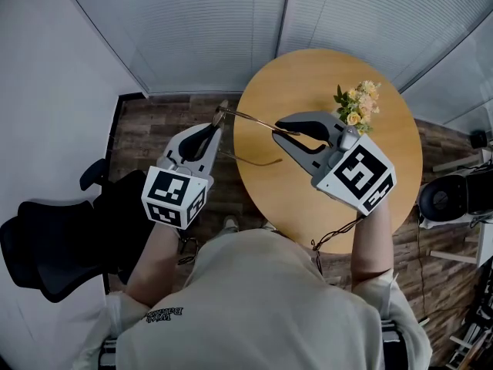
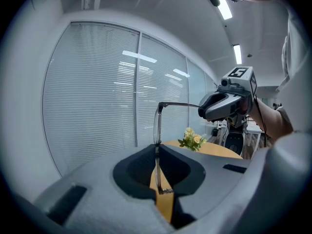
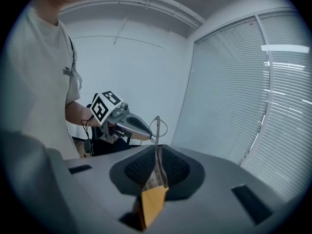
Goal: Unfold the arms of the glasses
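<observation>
Hanging over the table's [image 1: 385, 129] edge, the thin glasses [image 1: 250, 119] look light and easily bent, best held as now: left gripper [image 1: 219, 124] clamped on the frame, right gripper [image 1: 277, 133] pinching one arm's far end.

Left gripper [image 1: 217, 123], right gripper [image 1: 278, 132] raised, jaws clamped on glasses [image 1: 248, 117].

Round wooden table on a plank floor.
The light wooden table [image 1: 308, 83] stood on a dark wood-plank floor [image 1: 154, 126], close to the window blinds [image 1: 192, 21]. A small bunch of yellow and cream flowers [image 1: 359, 105] sat on its top near the far right edge. A black office chair [image 1: 54, 245] stood on the floor, off to the table's left.
</observation>
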Demonstrator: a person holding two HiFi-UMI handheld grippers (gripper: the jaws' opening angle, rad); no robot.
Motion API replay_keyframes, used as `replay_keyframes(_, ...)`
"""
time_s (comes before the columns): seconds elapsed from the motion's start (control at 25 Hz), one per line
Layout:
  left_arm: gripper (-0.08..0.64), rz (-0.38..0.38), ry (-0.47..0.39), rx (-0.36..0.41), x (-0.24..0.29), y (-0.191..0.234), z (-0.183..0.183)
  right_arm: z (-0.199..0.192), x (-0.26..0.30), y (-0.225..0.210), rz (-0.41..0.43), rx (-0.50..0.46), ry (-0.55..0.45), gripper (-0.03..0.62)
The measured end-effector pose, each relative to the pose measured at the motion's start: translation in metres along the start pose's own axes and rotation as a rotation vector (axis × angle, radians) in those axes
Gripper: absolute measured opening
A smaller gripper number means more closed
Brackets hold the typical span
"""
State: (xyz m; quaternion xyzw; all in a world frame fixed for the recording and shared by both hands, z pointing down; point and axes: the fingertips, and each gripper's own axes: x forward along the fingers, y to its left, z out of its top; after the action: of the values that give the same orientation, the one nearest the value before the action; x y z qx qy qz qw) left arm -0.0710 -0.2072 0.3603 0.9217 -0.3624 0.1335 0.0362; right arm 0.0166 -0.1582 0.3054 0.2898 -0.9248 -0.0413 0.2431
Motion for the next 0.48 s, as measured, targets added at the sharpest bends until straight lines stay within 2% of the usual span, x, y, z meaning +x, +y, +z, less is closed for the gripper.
replay_keyframes(0.28,0.038,0.013,0.009,0.0,0.0018,0.0003,-0.0007,0.0007,-0.0027,0.0034,0.033,0.025,-0.041,0.054)
replay_keyframes(0.48,0.038,0.034,-0.011,0.005,-0.0056,0.0075,0.0016,0.0037,-0.0064,-0.0019,-0.031,0.065,-0.084,0.053)
